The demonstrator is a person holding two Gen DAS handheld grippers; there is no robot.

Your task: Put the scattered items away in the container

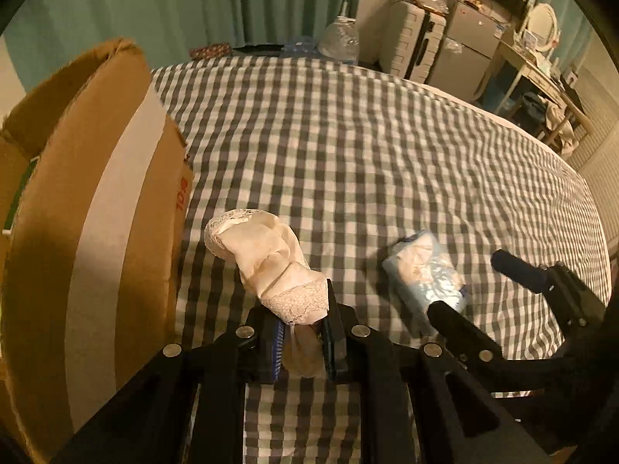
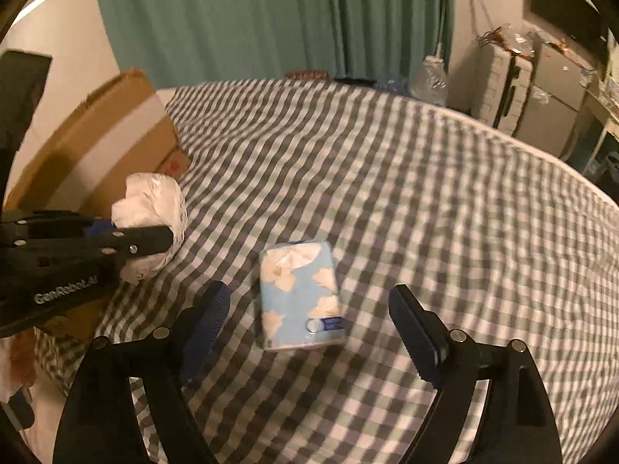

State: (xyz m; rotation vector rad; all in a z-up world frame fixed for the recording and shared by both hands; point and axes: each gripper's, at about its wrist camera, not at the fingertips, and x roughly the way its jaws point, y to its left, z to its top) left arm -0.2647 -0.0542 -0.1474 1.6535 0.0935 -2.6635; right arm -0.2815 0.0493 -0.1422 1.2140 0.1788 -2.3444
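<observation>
My left gripper (image 1: 303, 332) is shut on a cream cloth bundle with lace trim (image 1: 267, 263), held above the checked bed just right of the cardboard box (image 1: 93, 208). In the right wrist view the same bundle (image 2: 154, 208) shows white in the left gripper (image 2: 154, 239), next to the box (image 2: 116, 135). My right gripper (image 2: 309, 317) stands open, its fingers apart on either side of a light blue tissue pack with white flowers (image 2: 301, 301) that lies on the bed; the pads do not touch it. In the left wrist view that pack (image 1: 421, 274) sits between the right gripper's fingers (image 1: 514, 266).
The checked bedspread (image 1: 348, 147) stretches away to the far edge. Beyond it stand a green curtain (image 2: 271, 19), a clear plastic bottle (image 1: 340, 38), a white suitcase (image 1: 418, 46) and a desk with clutter (image 1: 541, 58) at the right.
</observation>
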